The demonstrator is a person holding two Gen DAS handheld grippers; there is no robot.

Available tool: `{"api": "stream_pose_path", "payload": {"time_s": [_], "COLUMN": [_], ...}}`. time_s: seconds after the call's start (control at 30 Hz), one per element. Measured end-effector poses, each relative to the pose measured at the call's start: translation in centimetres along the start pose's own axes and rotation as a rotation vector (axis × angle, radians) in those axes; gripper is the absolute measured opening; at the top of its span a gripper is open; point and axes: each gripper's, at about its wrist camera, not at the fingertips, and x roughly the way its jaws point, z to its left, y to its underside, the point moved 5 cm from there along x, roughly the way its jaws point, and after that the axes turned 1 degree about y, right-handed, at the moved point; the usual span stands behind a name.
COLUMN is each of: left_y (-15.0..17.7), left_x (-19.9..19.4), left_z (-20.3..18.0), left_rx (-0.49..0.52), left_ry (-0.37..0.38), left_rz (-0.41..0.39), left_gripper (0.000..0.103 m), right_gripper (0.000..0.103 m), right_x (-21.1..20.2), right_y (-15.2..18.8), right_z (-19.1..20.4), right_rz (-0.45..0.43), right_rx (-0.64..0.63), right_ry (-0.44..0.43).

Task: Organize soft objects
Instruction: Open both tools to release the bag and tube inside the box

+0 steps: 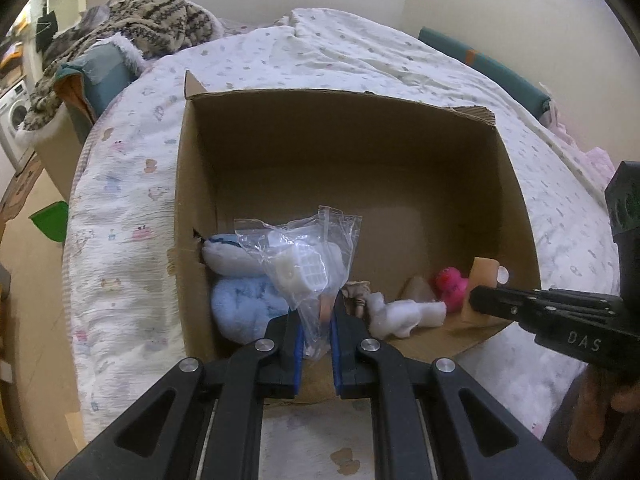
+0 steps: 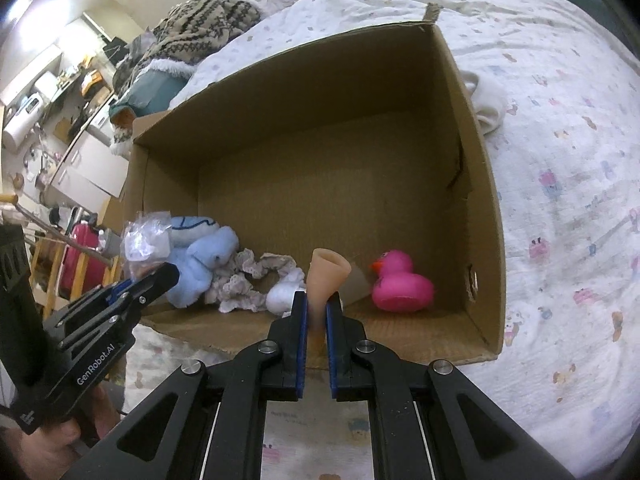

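Left wrist view: left tongs (image 1: 316, 316) are clamped on the clear plastic bag (image 1: 308, 256), which stands up toward 12 o'clock over the cardboard box (image 1: 340, 152), blue plush (image 1: 244, 300) at 9. Right wrist view: right tongs (image 2: 316, 308) pinch the tan silicone cup (image 2: 326, 276), long axis pointing 12, pink duck (image 2: 400, 284) sitting at 2 inside the box.

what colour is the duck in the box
Bright pink, with an orange beak; the duck shows best in the right wrist view.
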Motion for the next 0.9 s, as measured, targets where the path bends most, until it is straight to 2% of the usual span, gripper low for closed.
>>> {"api": "stream_pose_path", "payload": {"time_s": [0.13,0.33,0.4,0.47,0.5,0.53,0.6,0.63,0.67,0.9], "left_y": [0.1,0.1,0.0,-0.2,-0.3,-0.5,-0.8,-1.0,-1.1,-1.3], "left_x": [0.1,0.1,-0.1,-0.6,-0.9,-1.2,-2.4,-2.8,-3.4,-6.4], "left_z": [0.0,0.0,0.0,0.1,0.1,0.2,0.2,0.3,0.2,0.8], "left_rx": [0.001,-0.002,-0.007,-0.015,-0.017,-0.015,-0.005,0.000,0.007,-0.012], "left_ry": [-0.001,-0.019,-0.024,-0.034,-0.043,-0.052,-0.101,-0.117,-0.138,-0.153], "left_rz": [0.009,0.013,0.009,-0.010,-0.028,-0.041,-0.095,-0.115,-0.135,-0.184], "left_gripper": [0.014,0.029,0.047,0.060,0.060,0.060,0.060,0.060,0.060,0.061], "right_gripper": [0.009,0.009,0.013,0.018,0.019,0.023,0.044,0.070,0.077,0.077], "right_x": [0.2,0.3,0.4,0.2,0.1,0.0,-0.2,-0.4,-0.7,-3.8], "right_y": [0.0,0.0,0.0,-0.2,-0.2,-0.3,-0.4,-0.4,-0.5,-1.2], "right_z": [0.0,0.1,0.0,-0.1,0.0,0.0,0.0,0.0,0.1,0.7], "right_rz": [0.005,0.007,0.013,0.006,0.002,-0.001,-0.008,-0.015,-0.034,-0.164], "right_rx": [-0.008,-0.008,0.004,0.011,0.011,0.011,0.014,0.017,0.015,-0.036], "right_ry": [0.009,0.007,0.000,-0.005,-0.006,-0.005,-0.004,-0.007,-0.007,0.073]}}
